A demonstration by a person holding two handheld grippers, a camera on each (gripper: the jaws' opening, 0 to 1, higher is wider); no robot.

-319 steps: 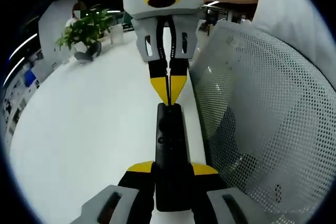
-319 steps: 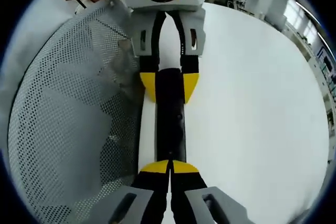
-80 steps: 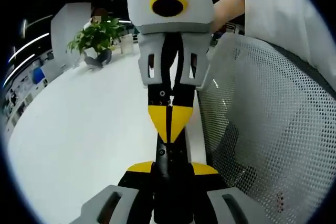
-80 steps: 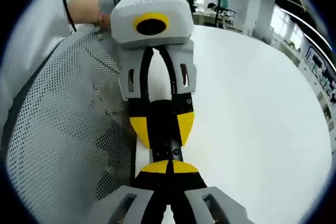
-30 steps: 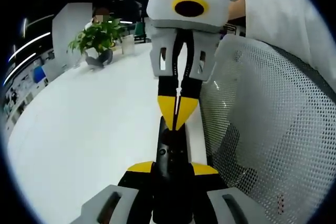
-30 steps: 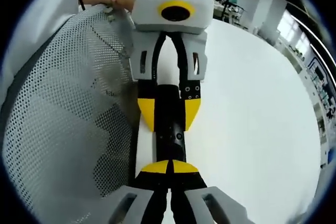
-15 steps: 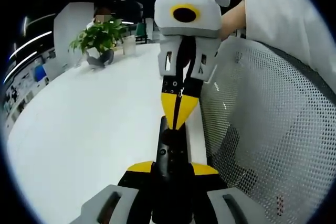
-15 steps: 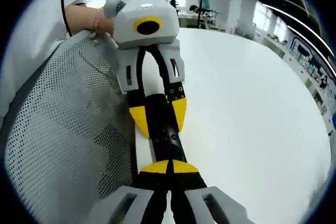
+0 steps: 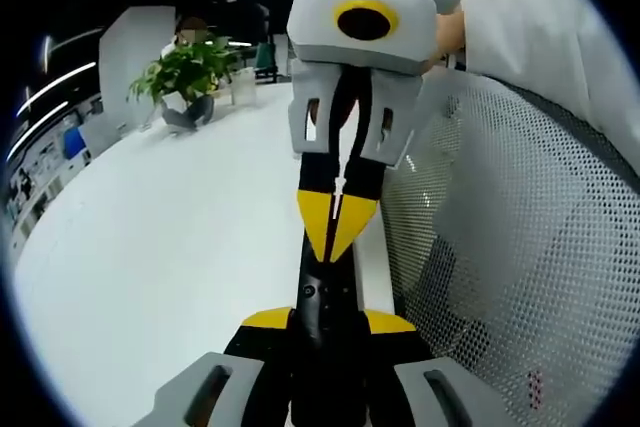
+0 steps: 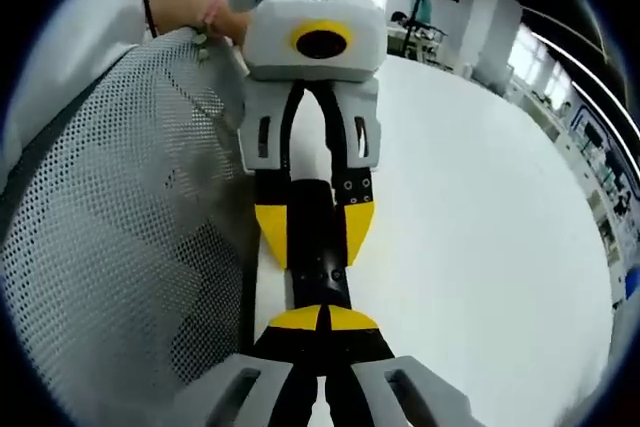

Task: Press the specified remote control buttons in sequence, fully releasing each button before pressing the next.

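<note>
Left gripper view: one remote (image 9: pixel 322 299), two tongs (image 9: pixel 322 325) (image 9: pixel 337 232) touching it.

Open-plan office: white table (image 9: pixel 170 247), potted plant (image 9: pixel 185 72), mesh chair (image 9: pixel 520 247)

Smooth white table (image 9: pixel 170 247), faintly glossy under the lights. The remote (image 10: pixel 318 247) looks like black plastic, matt with a slight sheen. Beside it, the chair back (image 9: pixel 500 247) is open grey mesh (perforated, rough-looking weave). The right gripper (image 9: pixel 338 227) shows a smooth pale-grey plastic shell, yellow tips matt; same finish on the left gripper (image 10: pixel 315 232). White sleeve (image 9: pixel 540 7): plain cloth.
</note>
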